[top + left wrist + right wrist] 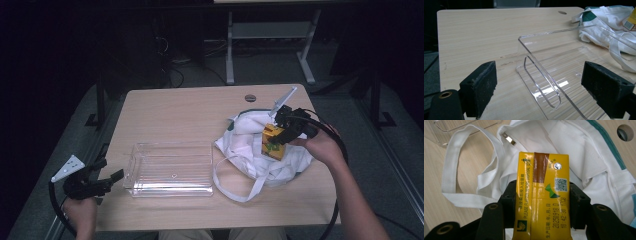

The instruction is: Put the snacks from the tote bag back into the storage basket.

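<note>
Right gripper (543,202) clamps the yellow carton (542,195) over the white bag (260,145); carry it level left to the clear tray (170,167). Left gripper (540,87) waits wide.

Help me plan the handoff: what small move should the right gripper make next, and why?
Probably carry the yellow carton left toward the clear tray. The right gripper is shut on it above the white bag, the tray sits bare beside the bag, and the left gripper waits open at its edge.
</note>
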`<state>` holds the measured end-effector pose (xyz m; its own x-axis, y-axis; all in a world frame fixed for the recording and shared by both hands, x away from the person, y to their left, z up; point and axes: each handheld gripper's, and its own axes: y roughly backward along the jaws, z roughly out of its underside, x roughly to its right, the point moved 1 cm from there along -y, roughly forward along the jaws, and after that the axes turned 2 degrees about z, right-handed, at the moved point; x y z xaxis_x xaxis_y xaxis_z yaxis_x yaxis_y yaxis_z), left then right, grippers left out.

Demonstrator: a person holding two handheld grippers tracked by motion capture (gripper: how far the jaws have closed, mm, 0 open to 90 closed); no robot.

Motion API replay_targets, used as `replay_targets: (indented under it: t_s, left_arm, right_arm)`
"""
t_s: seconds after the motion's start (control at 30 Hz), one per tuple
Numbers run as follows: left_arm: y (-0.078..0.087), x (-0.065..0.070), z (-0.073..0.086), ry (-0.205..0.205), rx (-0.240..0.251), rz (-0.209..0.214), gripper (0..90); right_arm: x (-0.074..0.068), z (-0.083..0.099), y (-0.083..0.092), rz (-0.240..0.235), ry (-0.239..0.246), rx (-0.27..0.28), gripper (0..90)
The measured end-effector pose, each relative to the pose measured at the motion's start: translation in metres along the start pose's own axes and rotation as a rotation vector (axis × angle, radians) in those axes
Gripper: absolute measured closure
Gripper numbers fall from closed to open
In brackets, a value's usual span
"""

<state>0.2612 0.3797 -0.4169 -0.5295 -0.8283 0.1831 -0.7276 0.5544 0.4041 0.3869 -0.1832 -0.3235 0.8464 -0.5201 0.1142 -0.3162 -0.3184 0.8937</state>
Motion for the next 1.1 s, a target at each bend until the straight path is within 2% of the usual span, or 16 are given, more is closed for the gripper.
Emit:
replay_targets:
  t_s: [0.3,0.73,1.1]
  left_arm:
    - [0.0,0.0,0.0,-0.002,0.0,-0.002,12.8]
    - [0.001,0.0,0.0,-0.002,0.001,-0.002,12.8]
    - [0.001,0.0,0.0,0.001,0.004,-0.002,12.7]
  right_arm:
    - [-0.007,-0.005,0.014,-0.01,0.015,0.017,51.1]
    - [-0.018,-0.012,0.025,-0.015,0.038,0.028,51.2]
    - [-0.033,-0.018,0.031,-0.039,0.073,0.041,51.2]
